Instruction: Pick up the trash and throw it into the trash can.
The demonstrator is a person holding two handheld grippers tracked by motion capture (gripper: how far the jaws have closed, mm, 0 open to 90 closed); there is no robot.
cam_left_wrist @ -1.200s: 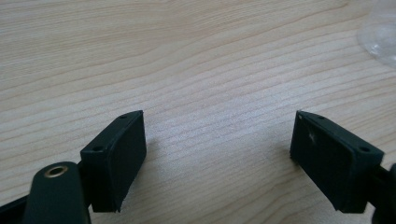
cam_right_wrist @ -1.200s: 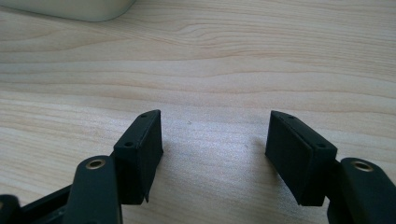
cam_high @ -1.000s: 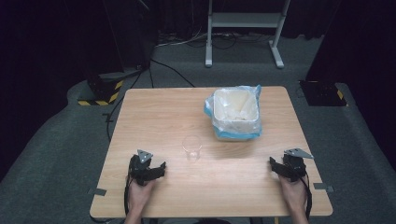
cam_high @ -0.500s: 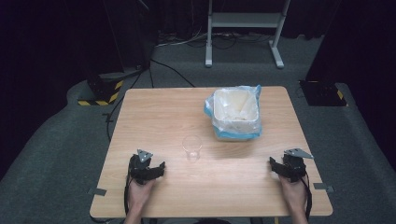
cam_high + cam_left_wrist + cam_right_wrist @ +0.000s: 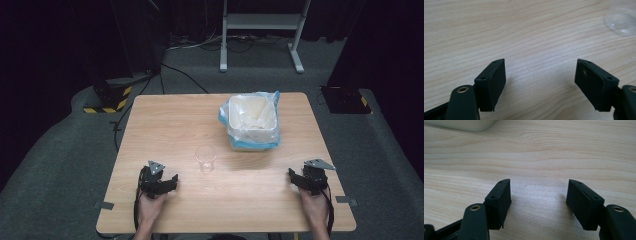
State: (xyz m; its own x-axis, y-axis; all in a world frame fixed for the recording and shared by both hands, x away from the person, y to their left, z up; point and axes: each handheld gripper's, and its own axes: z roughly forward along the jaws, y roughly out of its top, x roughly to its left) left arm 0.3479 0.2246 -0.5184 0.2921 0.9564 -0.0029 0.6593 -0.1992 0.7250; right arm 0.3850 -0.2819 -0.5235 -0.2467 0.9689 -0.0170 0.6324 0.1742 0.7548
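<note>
My left gripper (image 5: 170,181) rests low on the wooden table (image 5: 165,125) near its front left, held in a hand. Its jaws are open and have just been closing a little, with bare wood between them (image 5: 540,65). A clear plastic cup (image 5: 205,158) stands upright just ahead and to the right of it, and shows at the top right of the left gripper view (image 5: 621,21). My right gripper (image 5: 295,176) lies near the front right edge, open over bare wood (image 5: 539,185).
A white bin (image 5: 252,145) lined with a blue-edged plastic bag stands at the back right of the table, its base showing in the right gripper view (image 5: 461,124). Beyond the table are cables, a metal stand (image 5: 260,22) and dark floor.
</note>
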